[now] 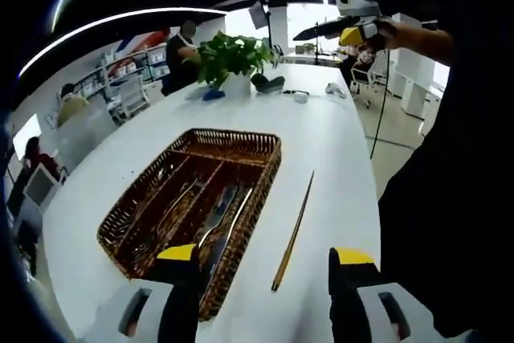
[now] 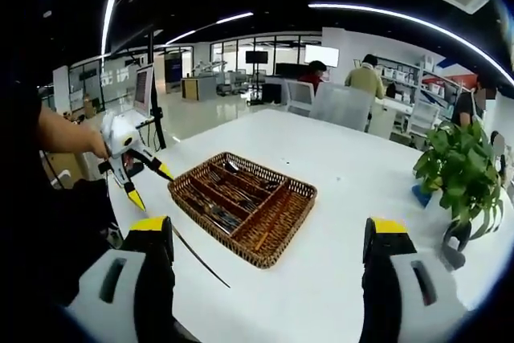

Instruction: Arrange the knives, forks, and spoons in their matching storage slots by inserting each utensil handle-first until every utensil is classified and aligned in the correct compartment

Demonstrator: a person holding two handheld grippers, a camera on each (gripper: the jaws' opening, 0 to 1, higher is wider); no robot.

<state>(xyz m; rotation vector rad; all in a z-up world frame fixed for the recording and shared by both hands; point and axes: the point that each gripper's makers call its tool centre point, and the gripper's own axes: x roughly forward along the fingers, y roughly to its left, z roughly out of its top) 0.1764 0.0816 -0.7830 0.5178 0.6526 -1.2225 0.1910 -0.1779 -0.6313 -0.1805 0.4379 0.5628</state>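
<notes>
In the left gripper view we see our left tool (image 1: pixel 265 267) hovering over the near end of the white counter (image 1: pixel 329 142), its two yellow-tipped jaws spread wide with nothing between them. Below it sits the wicker tray (image 1: pixel 265 168), a brown basket split by dividers into long slots. Several utensils (image 1: pixel 217 218) lie lengthwise in the slots nearest us, though we cannot tell knives from forks or spoons there. Just beside the tray, on the bare counter and apart from its rim, lies a long thin knife (image 1: pixel 293 230), running roughly parallel to the tray's long side and touched by neither tool.

Our right tool (image 1: pixel 333 31) shows at the top of that view, held up in the air in a hand (image 1: pixel 385 31), well away from the tray. In the right gripper view its own jaws (image 2: pixel 269 234) stand wide apart and hold nothing, raised above the counter (image 2: pixel 377 174). From this side the tray (image 2: pixel 277 251) sits near the middle of the counter with utensils (image 2: pixel 229 190) lying in its slots, and the knife (image 2: pixel 201 259) lies beside the tray's near corner. The left tool (image 2: pixel 148 186) comes in from the left of this view, carried by a hand (image 2: pixel 96 142), its yellow tips parted and empty.

A potted plant (image 2: pixel 458 170) stands at the far end of the counter.
</notes>
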